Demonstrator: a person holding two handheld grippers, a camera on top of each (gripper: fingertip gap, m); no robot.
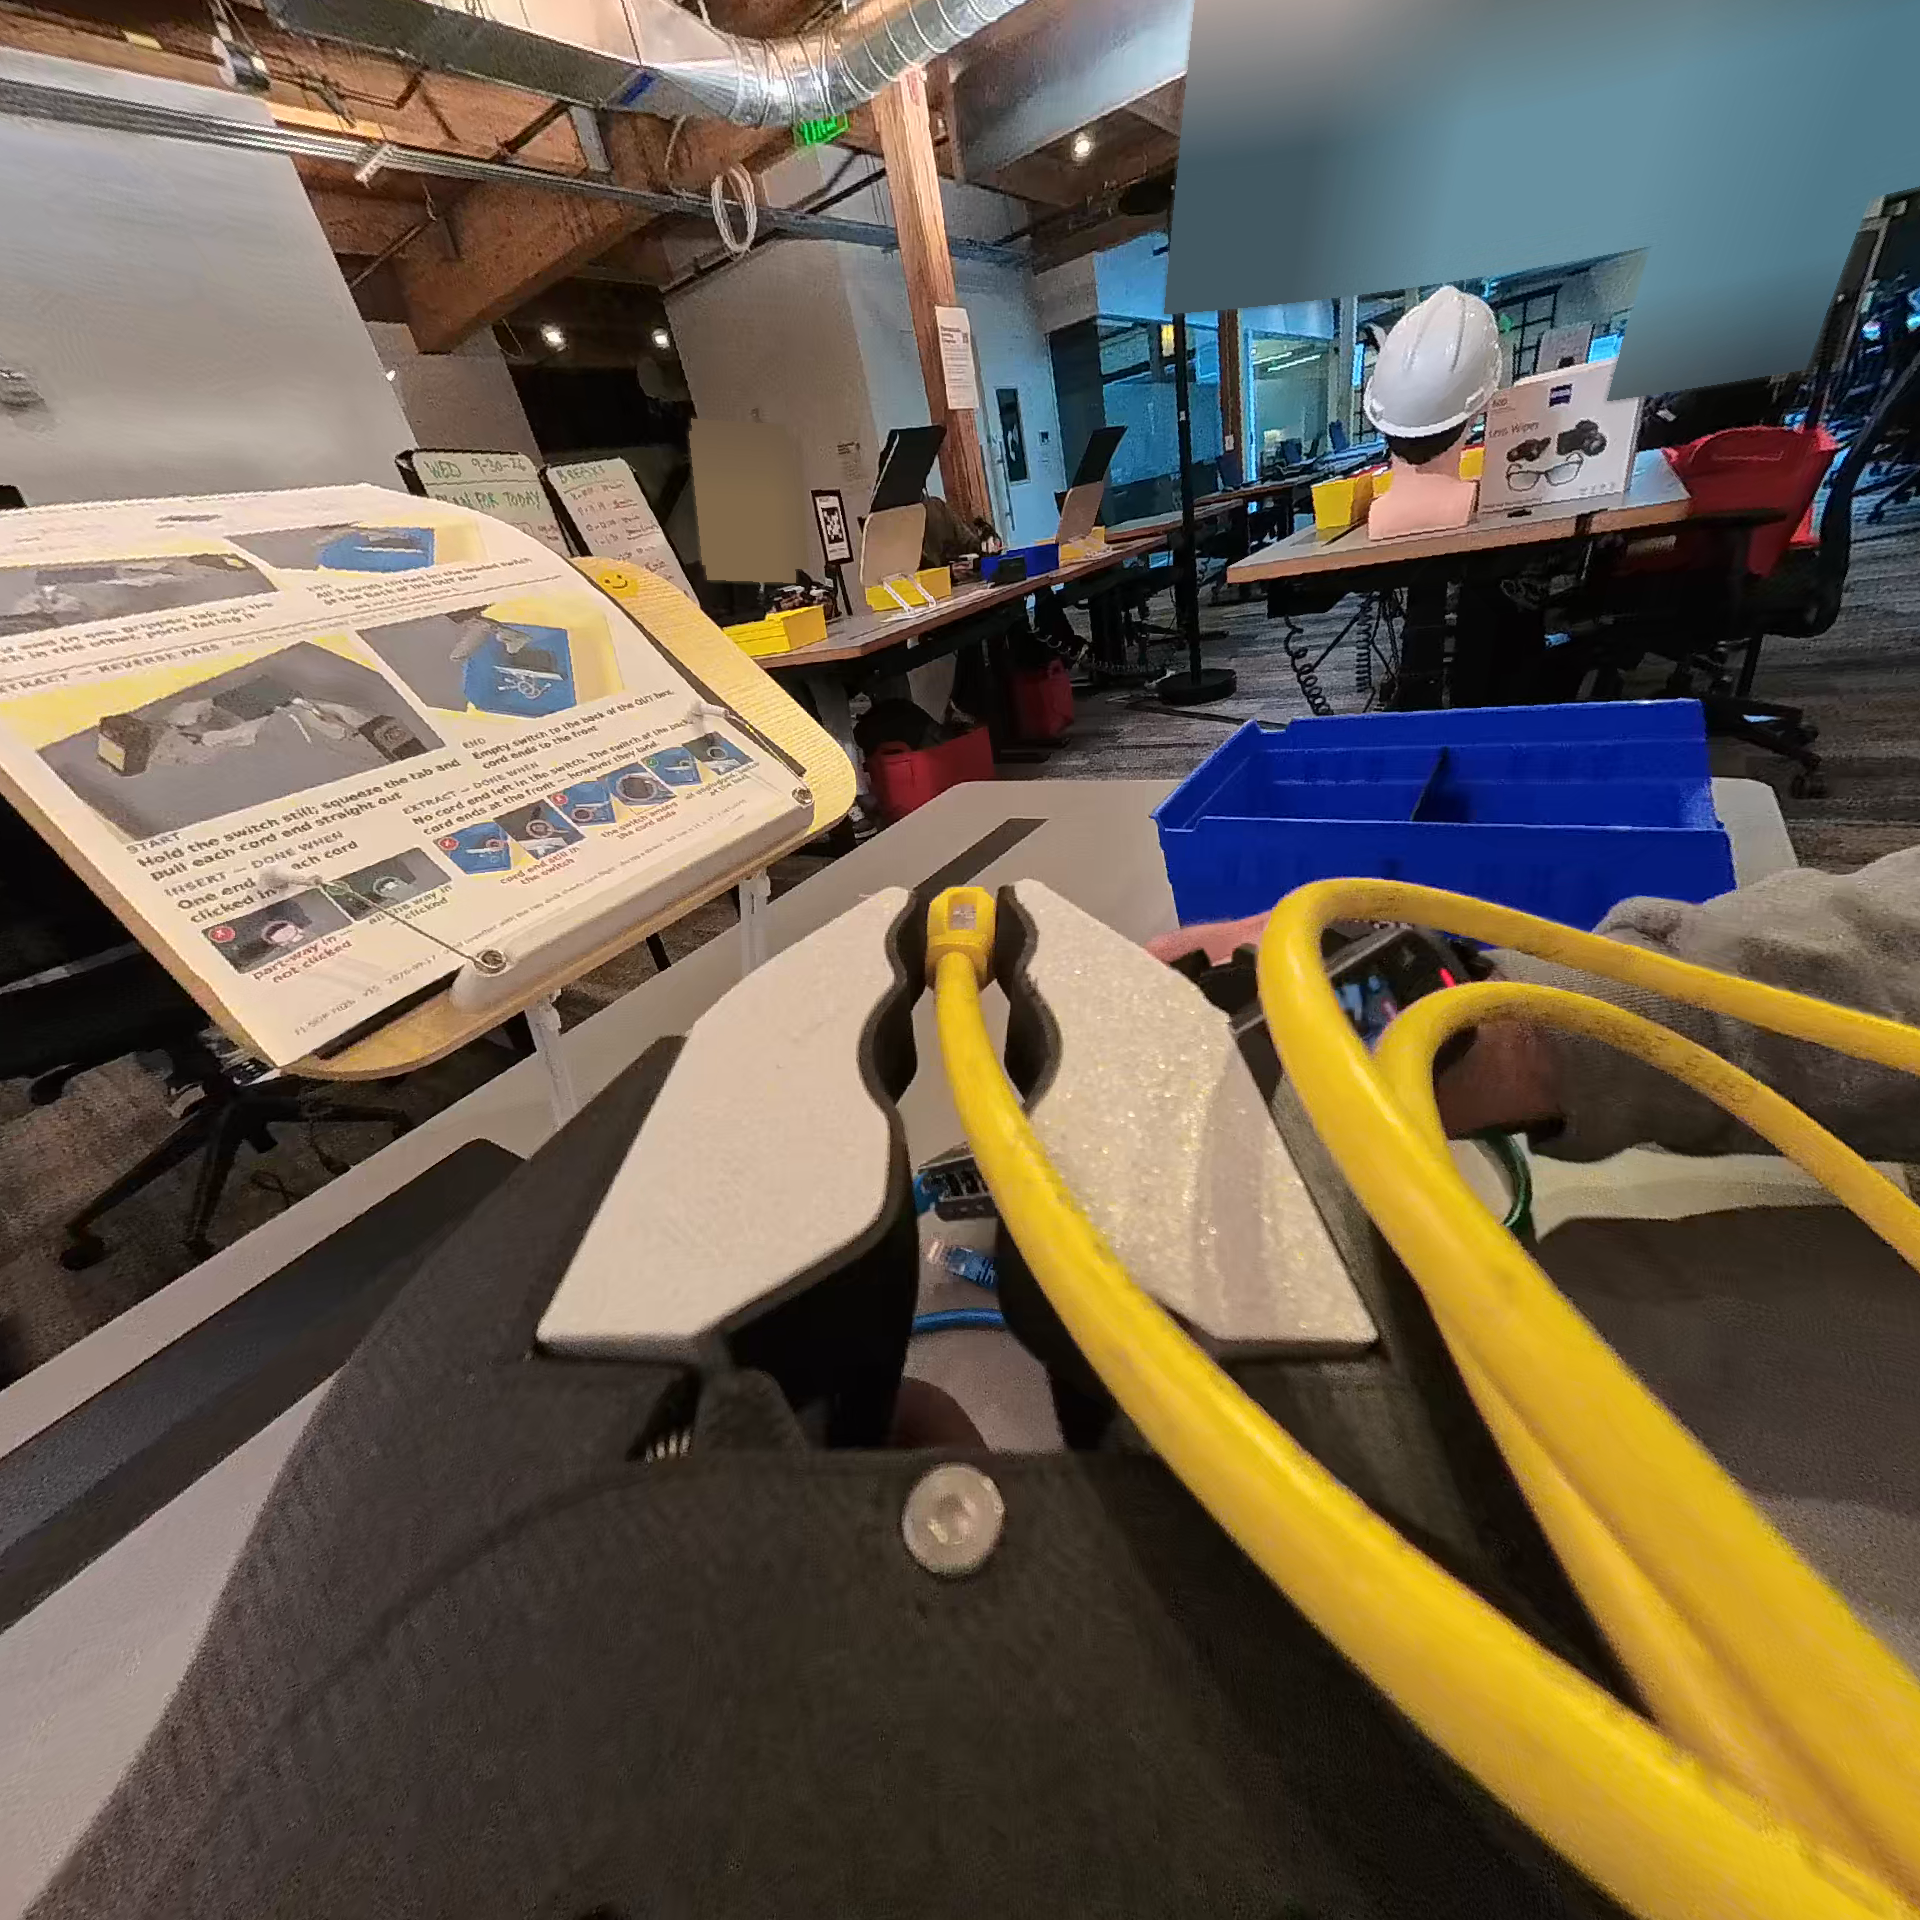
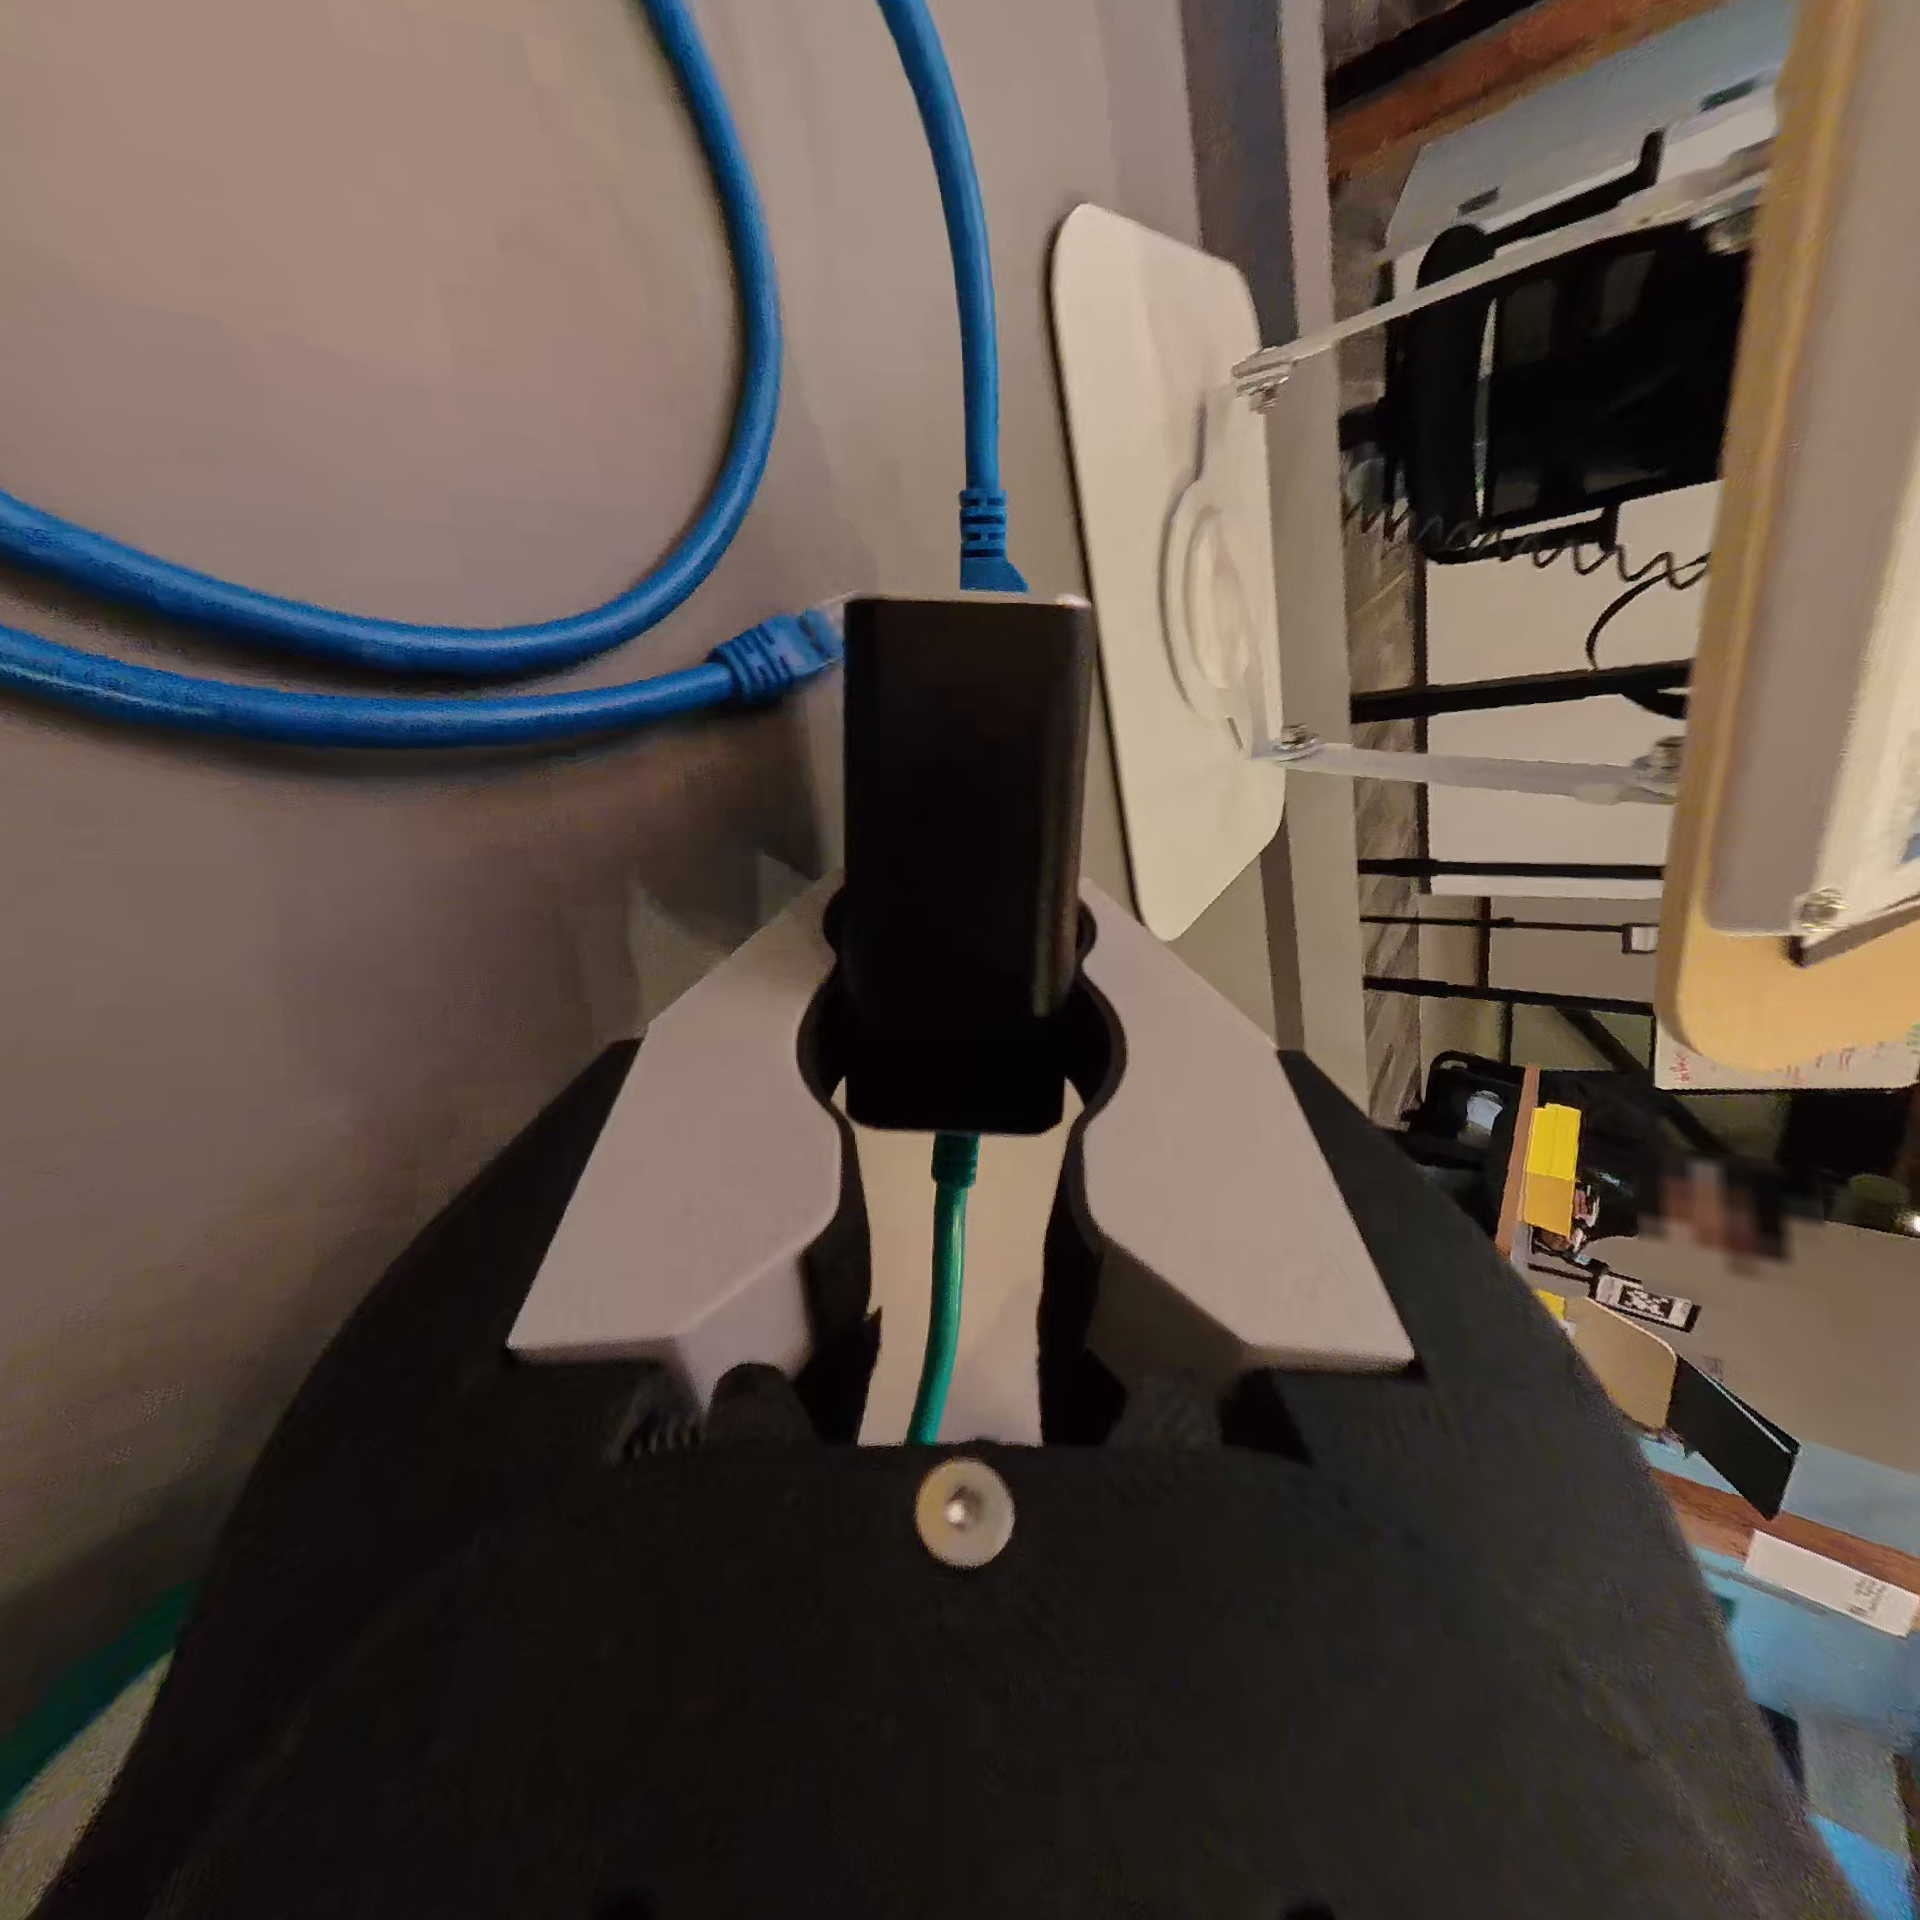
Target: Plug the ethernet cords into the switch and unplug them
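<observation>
At nine o'clock in the left wrist view an instruction board (image 1: 395, 748) tilts on a stand at the table's (image 1: 1049, 821) far edge, with bare tabletop between it and the blue bin (image 1: 1455, 831) at two o'clock. The left gripper (image 1: 961, 925) is pinched closed on the yellow cord's plug (image 1: 958, 920); the yellow cord (image 1: 1351, 1299) loops away toward four o'clock. In the right wrist view, blue cords (image 2: 644, 623) curve in from nine o'clock, one plug beside the switch, another at its twelve o'clock end. The right gripper (image 2: 961, 977) is clamped around the black switch (image 2: 961, 810), a green cord (image 2: 945, 1278) leaving at six o'clock.
</observation>
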